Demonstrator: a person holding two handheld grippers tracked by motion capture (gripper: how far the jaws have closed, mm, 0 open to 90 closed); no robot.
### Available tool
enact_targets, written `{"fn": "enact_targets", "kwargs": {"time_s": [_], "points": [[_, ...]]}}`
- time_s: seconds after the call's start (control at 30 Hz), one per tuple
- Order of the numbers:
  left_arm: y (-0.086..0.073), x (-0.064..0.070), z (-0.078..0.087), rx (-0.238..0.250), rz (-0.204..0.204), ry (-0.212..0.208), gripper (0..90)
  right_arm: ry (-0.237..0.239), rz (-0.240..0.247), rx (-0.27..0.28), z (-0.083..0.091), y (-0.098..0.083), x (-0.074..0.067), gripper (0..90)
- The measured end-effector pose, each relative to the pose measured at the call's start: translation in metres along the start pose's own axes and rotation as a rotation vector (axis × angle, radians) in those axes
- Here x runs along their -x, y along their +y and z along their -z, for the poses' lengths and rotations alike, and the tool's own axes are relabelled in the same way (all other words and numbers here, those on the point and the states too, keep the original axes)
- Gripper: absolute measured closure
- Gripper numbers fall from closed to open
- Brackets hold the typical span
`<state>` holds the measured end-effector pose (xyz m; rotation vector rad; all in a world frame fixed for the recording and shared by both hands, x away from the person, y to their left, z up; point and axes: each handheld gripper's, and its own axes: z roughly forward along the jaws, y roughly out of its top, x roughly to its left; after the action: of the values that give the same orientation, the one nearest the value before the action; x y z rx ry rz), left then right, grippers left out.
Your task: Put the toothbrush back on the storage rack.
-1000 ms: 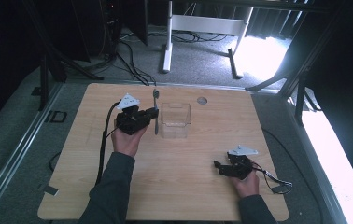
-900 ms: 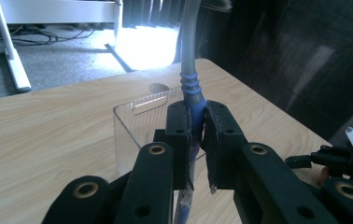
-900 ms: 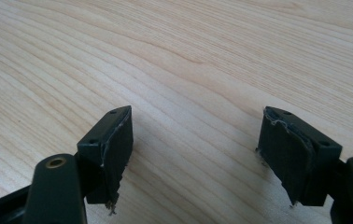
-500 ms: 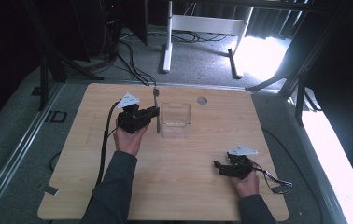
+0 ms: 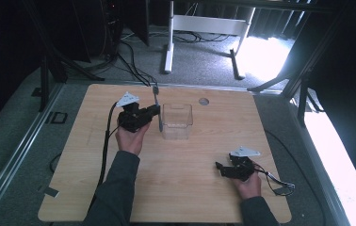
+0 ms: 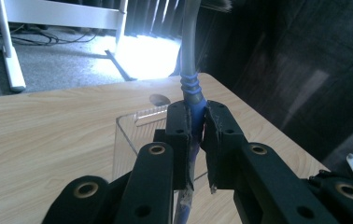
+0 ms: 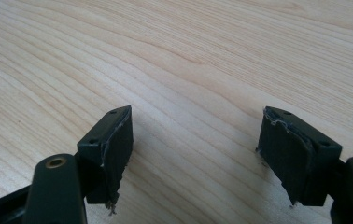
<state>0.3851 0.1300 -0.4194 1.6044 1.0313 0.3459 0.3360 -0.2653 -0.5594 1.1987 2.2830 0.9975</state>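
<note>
Pale wooden desk (image 5: 176, 188), dark room. Left gripper (image 6: 194, 126) clamped on slim blue-handled grey brush (image 6: 189, 56), long axis upright, touching left wall of clear plastic box (image 5: 177, 121) near far edge. Right gripper (image 7: 195, 154) gapes empty, near edge, farther off.

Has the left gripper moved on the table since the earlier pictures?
No. The left gripper, shut on the blue-handled brush, sits at the same spot beside the clear container in the high view.
</note>
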Motion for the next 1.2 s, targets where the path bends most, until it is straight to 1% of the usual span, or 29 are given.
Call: {"fn": "enact_targets", "kwargs": {"time_s": [0.3,0.57,0.67,0.77,0.83,0.97,1.1,1.2], "points": [[0.001,-0.004,-0.002,0.018,0.029,-0.006,80.6,0.0,0.0,0.0,0.0,0.0,0.0,26.2],[0.003,-0.003,-0.006,0.022,0.035,-0.01,80.6,0.0,0.0,-0.001,0.0,0.0,0.0,26.2],[0.005,-0.001,-0.007,0.022,0.028,-0.011,80.6,0.0,0.0,0.0,0.0,0.0,0.0,26.2],[0.008,0.0,-0.008,0.033,0.039,-0.021,80.6,0.001,0.0,0.0,0.0,0.0,0.0,26.2],[0.009,0.001,-0.008,0.035,0.037,-0.018,80.6,0.001,0.0,0.0,0.0,0.0,0.0,26.2],[0.01,0.002,-0.01,0.047,0.047,-0.021,80.6,0.001,0.0,0.0,0.0,0.0,0.0,26.2],[0.009,0.001,-0.012,0.04,0.048,-0.018,80.6,0.001,-0.001,0.0,0.0,0.0,0.0,26.2],[0.009,0.0,-0.012,0.047,0.051,-0.019,80.6,0.001,-0.001,0.0,0.0,0.0,0.0,26.2]]}}
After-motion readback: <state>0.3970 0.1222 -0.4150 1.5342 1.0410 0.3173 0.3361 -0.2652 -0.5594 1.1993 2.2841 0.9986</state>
